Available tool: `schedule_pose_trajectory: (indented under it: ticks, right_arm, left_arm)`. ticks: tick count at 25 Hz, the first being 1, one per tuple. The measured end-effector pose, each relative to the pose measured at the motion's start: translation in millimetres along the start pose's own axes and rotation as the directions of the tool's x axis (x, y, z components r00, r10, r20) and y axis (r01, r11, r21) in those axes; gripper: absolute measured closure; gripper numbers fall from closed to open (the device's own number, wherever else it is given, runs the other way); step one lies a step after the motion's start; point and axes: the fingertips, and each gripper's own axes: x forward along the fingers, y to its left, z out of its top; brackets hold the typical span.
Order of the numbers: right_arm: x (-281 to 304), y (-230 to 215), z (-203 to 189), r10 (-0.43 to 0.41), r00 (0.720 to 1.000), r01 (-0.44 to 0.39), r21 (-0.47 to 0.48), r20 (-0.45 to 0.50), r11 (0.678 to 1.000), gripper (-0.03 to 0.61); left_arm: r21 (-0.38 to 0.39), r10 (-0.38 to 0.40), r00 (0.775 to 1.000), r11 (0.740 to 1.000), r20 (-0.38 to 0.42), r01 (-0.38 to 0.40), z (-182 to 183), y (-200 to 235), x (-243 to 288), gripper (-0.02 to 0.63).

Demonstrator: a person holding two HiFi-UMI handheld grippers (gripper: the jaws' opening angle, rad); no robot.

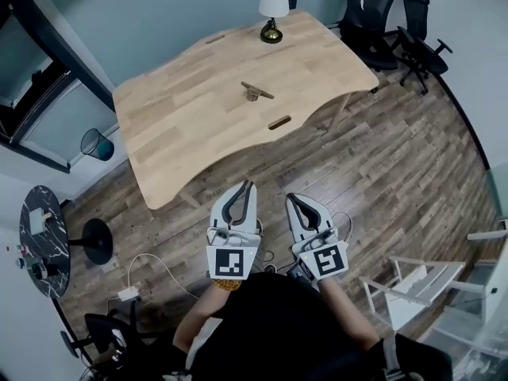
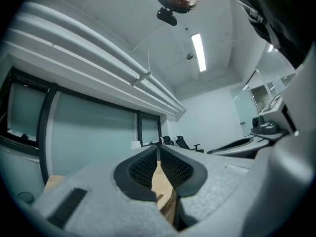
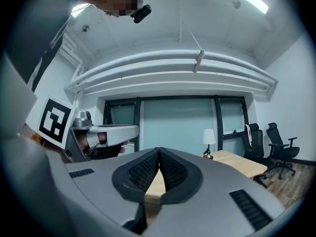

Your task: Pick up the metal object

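The metal object (image 1: 255, 92), a small brass-coloured piece with a flat bar across it, lies near the middle of the light wooden table (image 1: 182, 125). Both grippers are held level over the floor, short of the table's near edge. My left gripper (image 1: 248, 185) is shut, its tips touching with nothing between them. My right gripper (image 1: 290, 198) beside it is also shut and empty. In the left gripper view the left gripper (image 2: 158, 147) has its black pads meeting, with table wood behind them. The right gripper view shows the same of the right gripper (image 3: 159, 150).
A white-shaded lamp (image 1: 272, 14) stands at the table's far edge. Black office chairs (image 1: 385, 18) sit at the far right. A bin (image 1: 97, 144) and a round dark side table (image 1: 44, 236) are on the left, a white chair frame (image 1: 413, 284) on the right, cables (image 1: 151, 268) on the floor.
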Motion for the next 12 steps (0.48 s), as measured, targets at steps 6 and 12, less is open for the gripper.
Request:
schedule_pose_trajectory:
  ticks: [6,12]
  right_arm:
    - [58,-18,-3,0.004,0.997,-0.006,-0.026,-0.072,1.000,0.577]
    - [102,-15,0,0.027,0.995,-0.032,-0.052,-0.092,0.998,0.577]
  left_arm:
    - [-0.066,-0.019,1.000,0.998,0.007,0.020,-15,31,42,0.578]
    - [-0.055,-0.037,0.999,0.998,-0.030,0.035,-30,56,70,0.578]
